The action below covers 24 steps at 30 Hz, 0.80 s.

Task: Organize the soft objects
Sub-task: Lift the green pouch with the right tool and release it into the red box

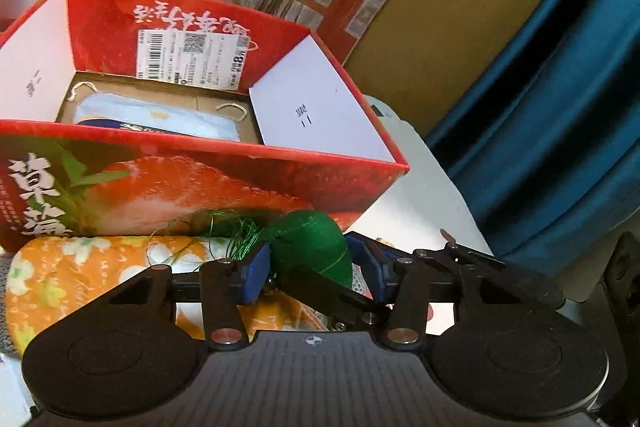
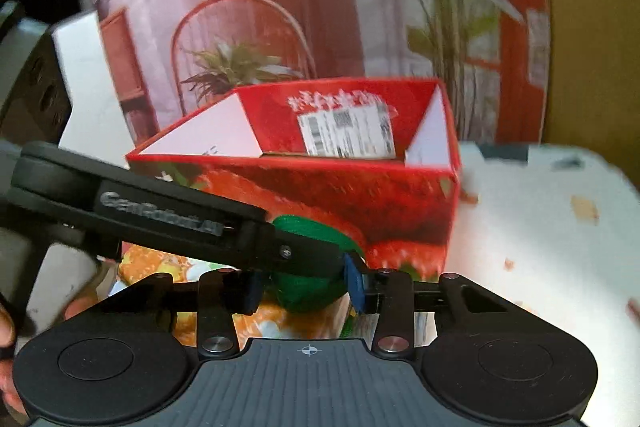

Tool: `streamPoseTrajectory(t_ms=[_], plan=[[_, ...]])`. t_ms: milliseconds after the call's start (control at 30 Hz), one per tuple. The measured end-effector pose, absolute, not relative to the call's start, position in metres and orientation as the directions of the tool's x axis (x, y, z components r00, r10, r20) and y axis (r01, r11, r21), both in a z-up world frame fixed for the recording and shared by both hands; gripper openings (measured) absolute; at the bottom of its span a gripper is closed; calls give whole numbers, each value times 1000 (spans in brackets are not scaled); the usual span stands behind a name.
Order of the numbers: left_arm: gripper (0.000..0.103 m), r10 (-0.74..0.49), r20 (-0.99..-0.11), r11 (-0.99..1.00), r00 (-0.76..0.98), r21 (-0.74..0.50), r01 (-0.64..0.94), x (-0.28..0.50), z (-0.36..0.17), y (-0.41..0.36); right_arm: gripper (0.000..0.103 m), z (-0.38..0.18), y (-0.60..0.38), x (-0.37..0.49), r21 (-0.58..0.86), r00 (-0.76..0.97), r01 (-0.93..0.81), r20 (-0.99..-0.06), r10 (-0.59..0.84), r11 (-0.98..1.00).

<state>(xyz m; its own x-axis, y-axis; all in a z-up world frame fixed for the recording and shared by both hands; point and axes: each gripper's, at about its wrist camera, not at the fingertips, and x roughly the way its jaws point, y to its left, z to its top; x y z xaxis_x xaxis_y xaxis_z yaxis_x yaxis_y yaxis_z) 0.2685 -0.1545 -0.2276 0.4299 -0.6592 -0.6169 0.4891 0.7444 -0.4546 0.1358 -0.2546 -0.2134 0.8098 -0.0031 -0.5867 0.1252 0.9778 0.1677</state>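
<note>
Both the left tool (image 1: 306,269) and right tool (image 2: 304,287) sit part-closed around the green pouch (image 1: 316,247) just before the red box (image 1: 192,183), which already holds a pale cloth (image 1: 160,117); the orange towel (image 1: 80,275) remains outside.

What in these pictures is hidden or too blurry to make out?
- Inside of the red box: left wrist view, near wall hides most of the pale blue item.
- Label on the box: right wrist view, motion blur, unreadable.
- Green pouch: right wrist view, the left gripper's arm crosses it.
- Orange floral cloth: both views, grippers cover it, its extent unclear.
</note>
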Motion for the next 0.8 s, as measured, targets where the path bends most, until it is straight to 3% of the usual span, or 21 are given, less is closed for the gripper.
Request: streamPoseTrajectory(t_ms=[567,800], plan=[[42,-681,-616,724,396,-488,487,264,-237,-132,38,-214,-231,136,150,798,81,-602,27,985],[42,-675,-627,727,387,-481,490,268,-243,-136,51,-224,-240,138,161,779,112,-627,14,981]])
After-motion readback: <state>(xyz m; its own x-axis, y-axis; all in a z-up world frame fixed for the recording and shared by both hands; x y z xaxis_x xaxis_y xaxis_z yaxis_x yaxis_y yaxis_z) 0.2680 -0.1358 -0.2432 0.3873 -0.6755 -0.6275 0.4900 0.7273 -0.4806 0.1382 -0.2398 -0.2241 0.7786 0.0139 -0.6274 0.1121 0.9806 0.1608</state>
